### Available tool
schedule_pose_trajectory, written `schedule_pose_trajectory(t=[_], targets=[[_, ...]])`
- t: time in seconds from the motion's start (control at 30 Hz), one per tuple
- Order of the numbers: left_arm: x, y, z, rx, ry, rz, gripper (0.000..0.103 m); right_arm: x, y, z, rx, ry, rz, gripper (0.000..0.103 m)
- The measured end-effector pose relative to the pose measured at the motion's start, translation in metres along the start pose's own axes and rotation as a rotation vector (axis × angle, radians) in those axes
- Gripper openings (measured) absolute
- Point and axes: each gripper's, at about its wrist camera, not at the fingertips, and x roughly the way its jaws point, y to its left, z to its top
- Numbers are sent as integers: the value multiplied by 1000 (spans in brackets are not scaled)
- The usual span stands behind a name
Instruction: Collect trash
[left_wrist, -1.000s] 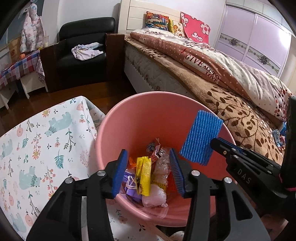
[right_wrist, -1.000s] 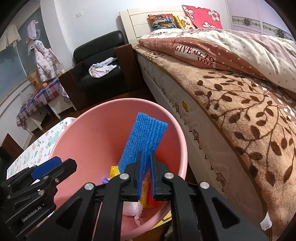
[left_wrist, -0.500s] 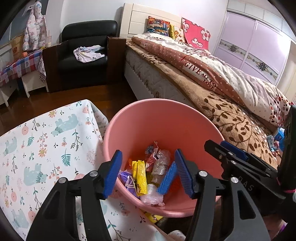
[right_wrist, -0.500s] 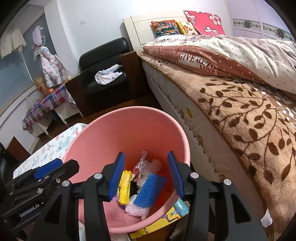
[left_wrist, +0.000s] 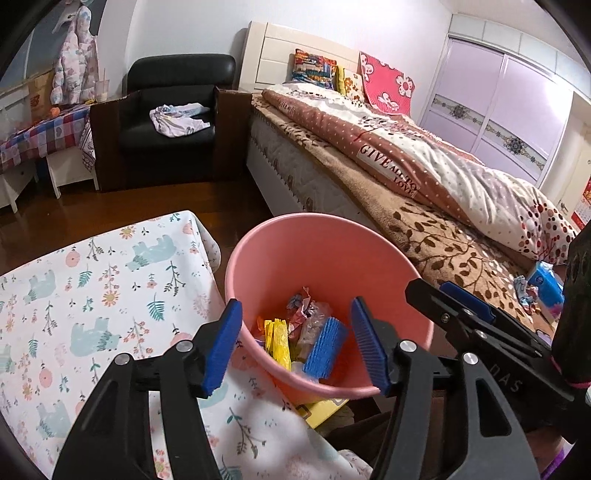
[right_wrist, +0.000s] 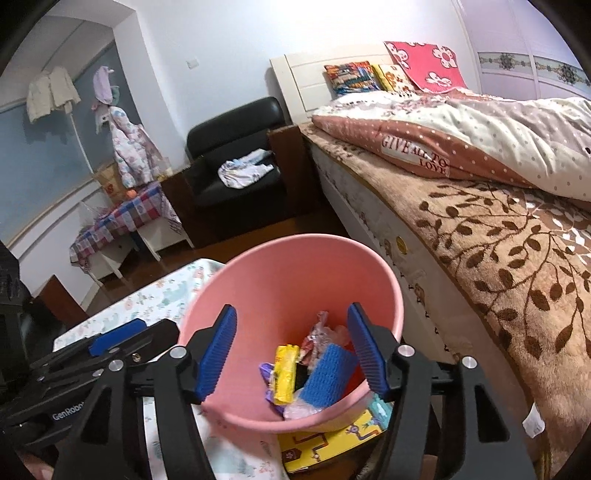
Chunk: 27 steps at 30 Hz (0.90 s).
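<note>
**Blue Sponge Lies in Pink Bin**

Left wrist view: the left gripper (left_wrist: 295, 343) hangs spread and empty above the pink bin (left_wrist: 258, 254), where a blue sponge (left_wrist: 325, 347) lies among wrappers beside a yellow packet (left_wrist: 279, 341).

Right wrist view: the right gripper (right_wrist: 291, 350), likewise spread wide, holds nothing; the bin stands between the floral tablecloth (right_wrist: 166, 295) and the bed (right_wrist: 498, 229).

Ahead of both jaws: pink bin (left_wrist: 325, 258) mouth unobstructed.
Below: trash pile (left_wrist: 295, 332) and blue sponge (right_wrist: 328, 376) cover the bin floor.
Left: table edge (left_wrist: 110, 280) touching the bin.
Right: bed (right_wrist: 498, 236) close alongside.
</note>
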Motion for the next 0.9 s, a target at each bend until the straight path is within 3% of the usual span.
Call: schedule_pose_trajectory(t=[0.33,0.9], targets=[[-36,6,-11,0,-38,-9,61,-25,16,-13,3,-20,40,67],[-77,35,-26,-43,-88,57,61,-48,50,-27,-26,-50,95,71]])
